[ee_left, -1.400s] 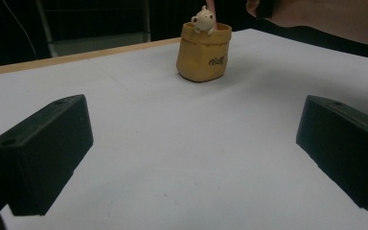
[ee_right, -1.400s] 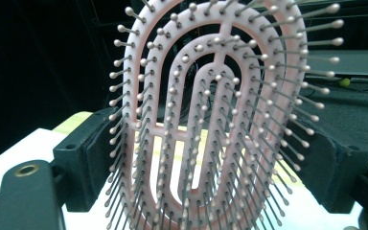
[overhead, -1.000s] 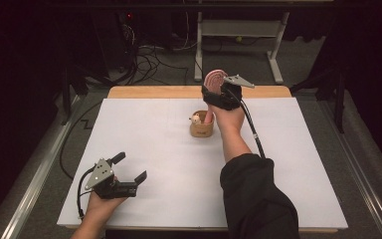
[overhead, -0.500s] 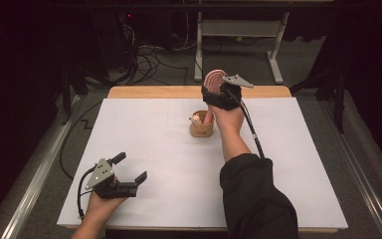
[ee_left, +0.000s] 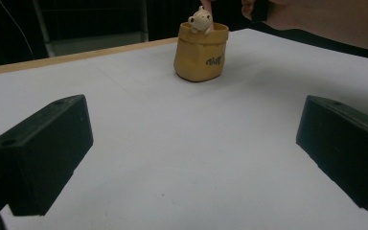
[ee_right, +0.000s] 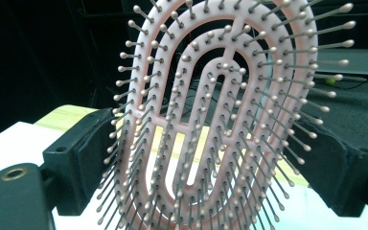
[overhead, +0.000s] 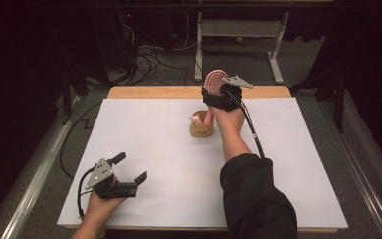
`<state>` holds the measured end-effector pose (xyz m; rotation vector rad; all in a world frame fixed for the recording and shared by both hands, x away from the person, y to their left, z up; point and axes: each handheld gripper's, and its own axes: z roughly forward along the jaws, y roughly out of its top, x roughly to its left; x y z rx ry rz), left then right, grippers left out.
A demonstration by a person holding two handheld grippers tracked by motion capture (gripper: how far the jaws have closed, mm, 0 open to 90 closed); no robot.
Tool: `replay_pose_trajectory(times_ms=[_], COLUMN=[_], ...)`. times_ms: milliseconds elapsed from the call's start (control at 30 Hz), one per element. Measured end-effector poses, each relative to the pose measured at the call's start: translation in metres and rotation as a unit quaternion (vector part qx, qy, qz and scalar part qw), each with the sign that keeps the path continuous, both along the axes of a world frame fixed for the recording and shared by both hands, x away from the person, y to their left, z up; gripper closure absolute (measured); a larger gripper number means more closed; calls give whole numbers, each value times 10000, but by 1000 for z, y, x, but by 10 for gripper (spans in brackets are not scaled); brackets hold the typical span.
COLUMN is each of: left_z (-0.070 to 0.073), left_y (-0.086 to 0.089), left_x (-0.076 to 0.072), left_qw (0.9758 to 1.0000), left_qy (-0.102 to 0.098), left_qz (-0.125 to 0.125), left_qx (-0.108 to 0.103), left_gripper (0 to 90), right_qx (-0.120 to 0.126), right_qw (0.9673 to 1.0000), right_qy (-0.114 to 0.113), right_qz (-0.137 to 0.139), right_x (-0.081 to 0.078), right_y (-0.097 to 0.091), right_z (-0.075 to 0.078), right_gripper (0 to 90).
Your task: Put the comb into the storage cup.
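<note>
Hairbrush (overhead: 215, 79), pink, stands head-up at the far side of the desk (overhead: 144, 129), with its lower end going down into a small tan pouch (overhead: 201, 128) that also holds a little bear figure (overhead: 196, 118). Compared with a second ago, I see almost no change: the brush, the pouch and both hands sit where they did. To me that reads as a pause at the end of a placement, with the brush lodged in the pouch and the letting-go not yet plainly done.

The right gripper (overhead: 219, 88) has its jaws on either side of the brush head, close against its rim. I cannot tell whether they are pressing on it or have just come free. The left gripper (overhead: 130, 168) rests at the near left of the desk, well apart from the pouch, with its jaws spread wide and nothing between them.

From above, the right hand (overhead: 226, 119) covers the spot where the brush enters the pouch. The right gripper view puts the bristles and the slotted head right up close between the two black jaws, though the pouch falls below its edge. The left gripper view looks low across the desk and gives the pouch's front, some dark lettering on it, and the bear peeking over the rim.
</note>
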<state>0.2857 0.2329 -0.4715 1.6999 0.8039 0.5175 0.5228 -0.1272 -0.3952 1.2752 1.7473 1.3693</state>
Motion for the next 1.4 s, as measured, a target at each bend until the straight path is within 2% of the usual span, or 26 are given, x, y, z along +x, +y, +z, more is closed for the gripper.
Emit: replay_pose_trajectory(times_ms=[767, 1400], left_z=[1, 0], left_y=[1, 1], left_x=[-1, 0], left_qw=[10000, 10000], left_qy=[-26, -20], left_qz=[49, 47], left_qx=[-19, 14], left_gripper=[0, 0], right_qx=[-199, -224], right_qw=[9998, 9997], right_qy=[47, 74], right_qz=[-40, -24], right_x=[1, 2], right_y=[1, 2], right_z=[-1, -2], right_gripper=[110, 64])
